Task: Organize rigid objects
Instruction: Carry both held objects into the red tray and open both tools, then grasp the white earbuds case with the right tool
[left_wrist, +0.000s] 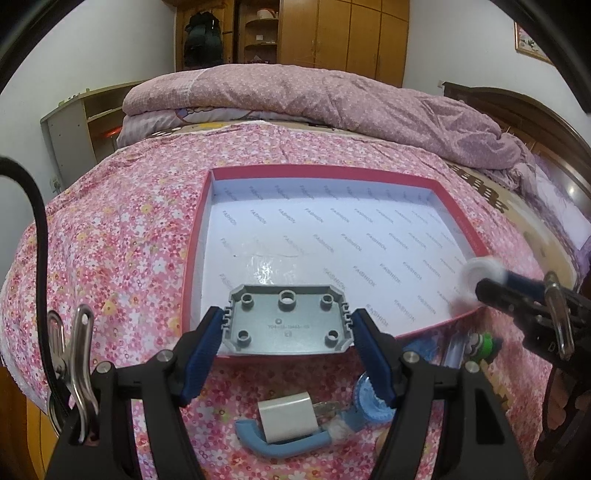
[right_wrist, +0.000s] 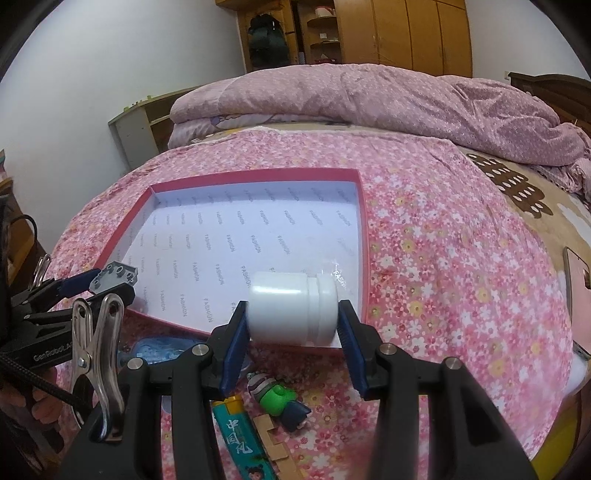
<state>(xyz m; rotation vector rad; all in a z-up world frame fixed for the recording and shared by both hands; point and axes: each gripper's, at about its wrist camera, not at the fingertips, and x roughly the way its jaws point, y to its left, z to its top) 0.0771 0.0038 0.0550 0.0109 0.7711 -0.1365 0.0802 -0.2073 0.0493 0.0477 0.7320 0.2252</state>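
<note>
A shallow red box (left_wrist: 197, 236) with a white "FASHION" printed lining lies on the flowered bed; it also shows in the right wrist view (right_wrist: 364, 229). My left gripper (left_wrist: 287, 325) is shut on a grey plastic plate (left_wrist: 286, 319) with round studs, held over the box's near edge. My right gripper (right_wrist: 291, 317) is shut on a white jar (right_wrist: 291, 304) lying sideways over the box's near right corner. In the left wrist view the jar (left_wrist: 480, 271) and right gripper (left_wrist: 491, 291) appear at the right. The left gripper with the plate (right_wrist: 114, 278) shows at the left of the right wrist view.
On the bedspread before the box lie a white charger (left_wrist: 290, 415), a blue handle (left_wrist: 280, 445), a blue toothed ring (left_wrist: 369, 406), a green toy figure (right_wrist: 279, 397), a green lighter (right_wrist: 240, 435) and a wooden piece (right_wrist: 271, 439). A folded pink quilt (left_wrist: 314, 96) lies behind.
</note>
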